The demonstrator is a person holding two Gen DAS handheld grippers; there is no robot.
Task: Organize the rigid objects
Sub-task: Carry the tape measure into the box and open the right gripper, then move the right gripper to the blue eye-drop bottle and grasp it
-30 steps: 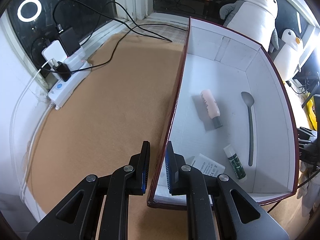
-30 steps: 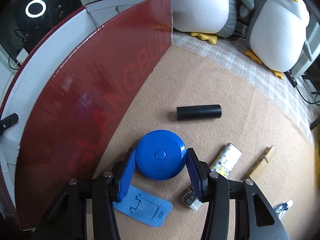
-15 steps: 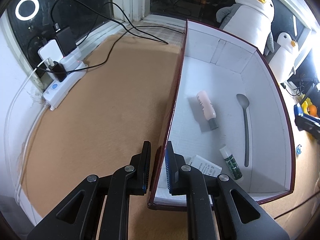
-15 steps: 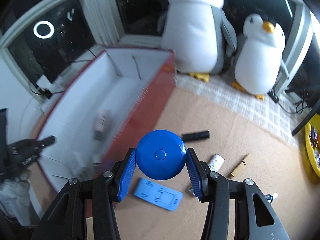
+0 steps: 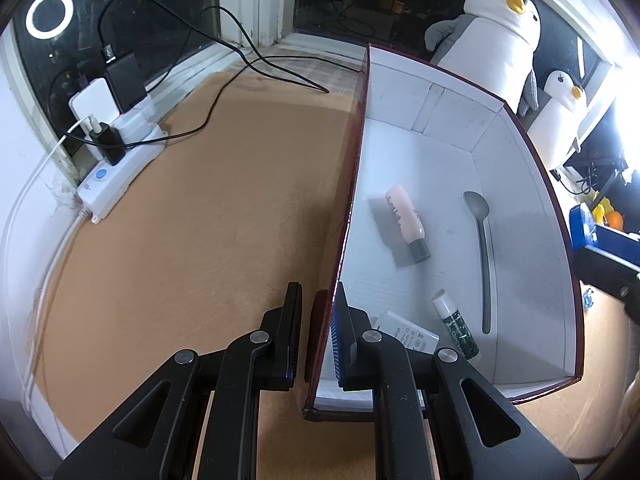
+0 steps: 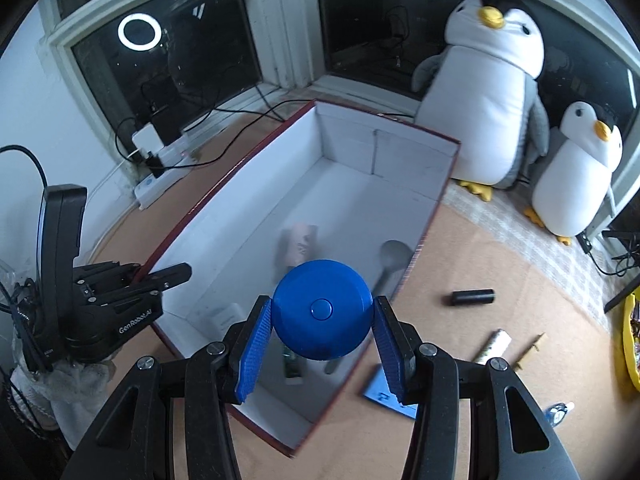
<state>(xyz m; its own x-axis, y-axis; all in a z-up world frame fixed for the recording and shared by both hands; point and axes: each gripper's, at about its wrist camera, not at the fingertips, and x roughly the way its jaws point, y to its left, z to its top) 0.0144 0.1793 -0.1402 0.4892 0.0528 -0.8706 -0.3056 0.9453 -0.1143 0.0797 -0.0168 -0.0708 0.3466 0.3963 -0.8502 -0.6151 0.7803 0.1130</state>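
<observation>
My right gripper [image 6: 322, 344] is shut on a round blue case [image 6: 321, 309] and holds it in the air over the near right part of the red box with white inside [image 6: 352, 184]. My left gripper [image 5: 316, 330] is shut on the box's left wall [image 5: 352, 184] near its front corner; it also shows in the right wrist view [image 6: 160, 276]. Inside the box lie a pink bottle [image 5: 405, 222], a grey spoon [image 5: 482, 248], a green tube [image 5: 456, 324] and a white packet [image 5: 406, 334].
On the brown mat right of the box lie a black cylinder [image 6: 472, 297], a patterned tube [image 6: 493, 345], a wooden clip [image 6: 530, 350] and a blue flat stand [image 6: 384, 394]. Two plush penguins [image 6: 492, 92] stand behind. A power strip with cables [image 5: 116, 168] sits at the left.
My right gripper has lifted the blue case off the mat and carried it left, over the box. My left gripper has stayed clamped on the box wall.
</observation>
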